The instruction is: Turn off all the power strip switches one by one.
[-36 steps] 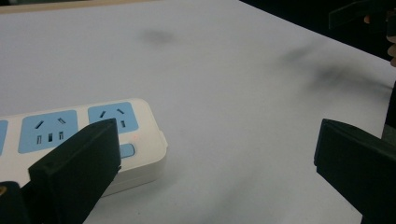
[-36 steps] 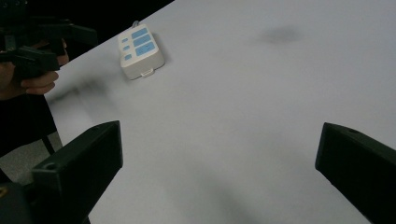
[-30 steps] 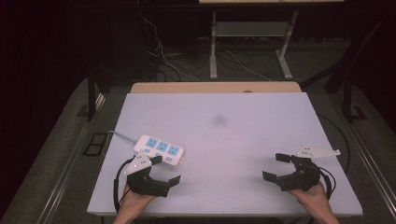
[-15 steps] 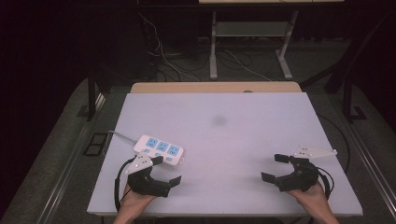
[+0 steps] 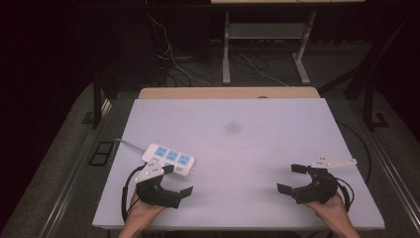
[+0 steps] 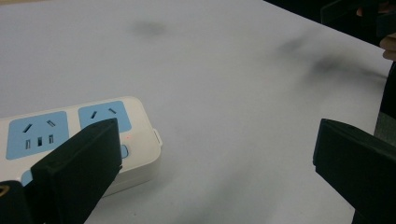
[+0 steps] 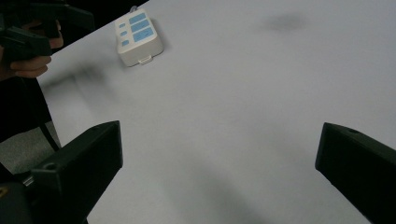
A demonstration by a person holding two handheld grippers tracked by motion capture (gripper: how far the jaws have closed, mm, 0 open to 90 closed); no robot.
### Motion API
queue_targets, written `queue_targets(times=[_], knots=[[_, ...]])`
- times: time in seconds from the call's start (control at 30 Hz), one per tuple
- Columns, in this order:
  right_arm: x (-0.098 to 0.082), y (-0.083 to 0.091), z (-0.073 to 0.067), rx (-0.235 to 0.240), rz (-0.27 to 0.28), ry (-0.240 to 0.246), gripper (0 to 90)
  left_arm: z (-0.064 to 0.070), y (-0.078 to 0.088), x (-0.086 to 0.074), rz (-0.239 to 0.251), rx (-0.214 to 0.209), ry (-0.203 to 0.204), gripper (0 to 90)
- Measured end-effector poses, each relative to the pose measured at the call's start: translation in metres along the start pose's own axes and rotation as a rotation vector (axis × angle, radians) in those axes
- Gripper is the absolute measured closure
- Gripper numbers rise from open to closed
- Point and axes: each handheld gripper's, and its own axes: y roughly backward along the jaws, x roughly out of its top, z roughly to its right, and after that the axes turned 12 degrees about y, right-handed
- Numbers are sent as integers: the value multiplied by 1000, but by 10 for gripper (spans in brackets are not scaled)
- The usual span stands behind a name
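Nothing moved since – both claws wide, left claw near power strip

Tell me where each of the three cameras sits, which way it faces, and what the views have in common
High view: above the near edge, facing forward and down on the table; shows both forearms, left gripper and right gripper.
Left gripper view: rides the left gripper, facing the power strip between open jaws.
Right gripper view: rides the right gripper, facing across the table.
Shared: all show the power strip.
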Motion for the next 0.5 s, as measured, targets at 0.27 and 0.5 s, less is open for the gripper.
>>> queue_targets(times=[0.27,0.5], knots=[[0,3,1,-9,11,-9,5,1,5,9,-43,22,-20,0],[-1,2,1,-10,9,-7,5,-1,9,17,-69,38,-14,0]])
